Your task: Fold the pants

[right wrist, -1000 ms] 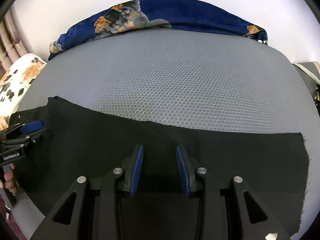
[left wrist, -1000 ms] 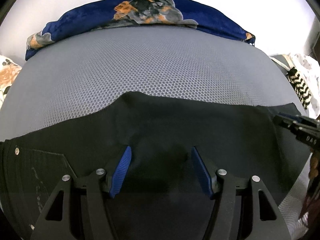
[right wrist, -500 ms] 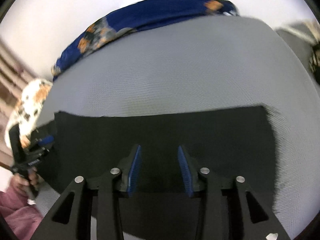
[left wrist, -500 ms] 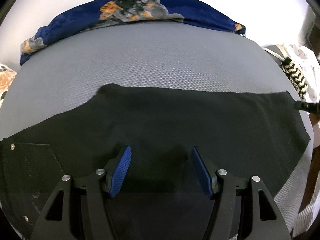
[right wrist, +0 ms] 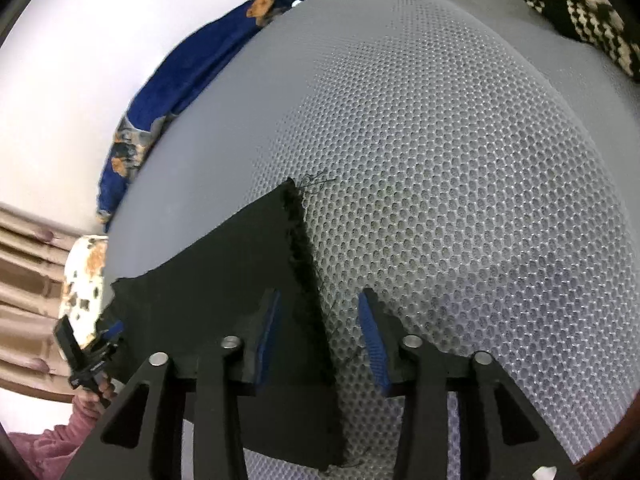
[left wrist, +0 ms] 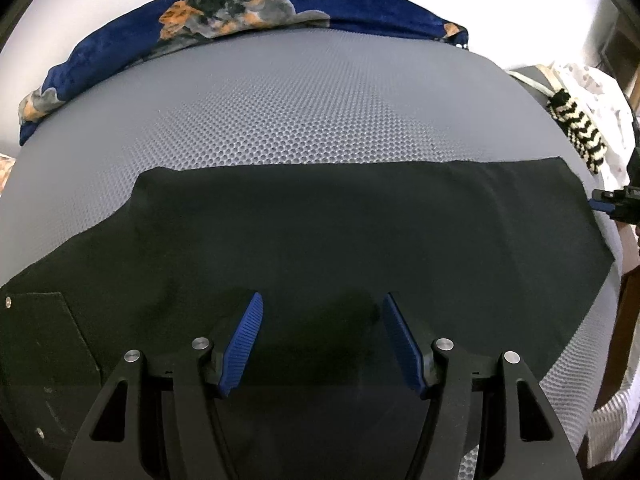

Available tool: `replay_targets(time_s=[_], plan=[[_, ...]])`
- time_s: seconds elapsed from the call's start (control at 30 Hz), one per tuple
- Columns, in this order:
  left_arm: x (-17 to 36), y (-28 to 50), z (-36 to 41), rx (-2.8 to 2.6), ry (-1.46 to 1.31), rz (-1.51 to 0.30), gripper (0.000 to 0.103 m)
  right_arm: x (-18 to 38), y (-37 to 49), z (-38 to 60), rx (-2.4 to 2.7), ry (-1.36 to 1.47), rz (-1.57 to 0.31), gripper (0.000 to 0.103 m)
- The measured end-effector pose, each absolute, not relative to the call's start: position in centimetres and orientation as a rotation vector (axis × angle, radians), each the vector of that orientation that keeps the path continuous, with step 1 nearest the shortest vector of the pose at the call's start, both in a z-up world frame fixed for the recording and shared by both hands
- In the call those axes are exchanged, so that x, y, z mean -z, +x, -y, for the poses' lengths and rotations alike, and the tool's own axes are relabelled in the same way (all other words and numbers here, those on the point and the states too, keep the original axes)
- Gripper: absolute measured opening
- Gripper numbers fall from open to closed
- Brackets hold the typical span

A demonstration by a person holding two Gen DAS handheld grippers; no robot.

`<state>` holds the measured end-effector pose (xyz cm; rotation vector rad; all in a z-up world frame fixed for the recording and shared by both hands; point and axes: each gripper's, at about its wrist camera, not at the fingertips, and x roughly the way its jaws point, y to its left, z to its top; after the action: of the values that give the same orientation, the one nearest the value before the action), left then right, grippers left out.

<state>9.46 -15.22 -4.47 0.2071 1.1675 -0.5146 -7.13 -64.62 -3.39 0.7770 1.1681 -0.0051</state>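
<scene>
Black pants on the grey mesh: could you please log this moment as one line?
stage: pre-fold | black pants: flat on grey mesh mattress | left claw: open above pants | right claw: open, straddling frayed hem

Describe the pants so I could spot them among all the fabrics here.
Find the grey honeycomb-mesh mattress that fills the view. The pants lie flat across its near part as one long black strip, with a frayed cuff at one end. Unlike the blue patterned blanket along the far edge, they are plain black.
</scene>
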Motion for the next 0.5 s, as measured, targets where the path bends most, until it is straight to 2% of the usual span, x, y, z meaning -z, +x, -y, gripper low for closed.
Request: replay_targets(time_s=[0.2, 0.43, 0.5], plan=[[4.9, 9.4, 15.4, 0.494, 0.216, -1.175, 0.063, 4.1, -7.3, 64.2, -0.087, 0.802, -1.157, 0.023], [5.2, 8.9, 15.9, 0.49, 0.25, -1.151, 0.069, 5.0, -6.0, 62.9, -0.216, 0.834, -1.143, 0.022], [5.3, 8.8, 16.0, 0.491, 0.254, -1.141, 0.071, 5.3, -5.5, 62.8, -0.209, 0.864, -1.13, 0.016]])
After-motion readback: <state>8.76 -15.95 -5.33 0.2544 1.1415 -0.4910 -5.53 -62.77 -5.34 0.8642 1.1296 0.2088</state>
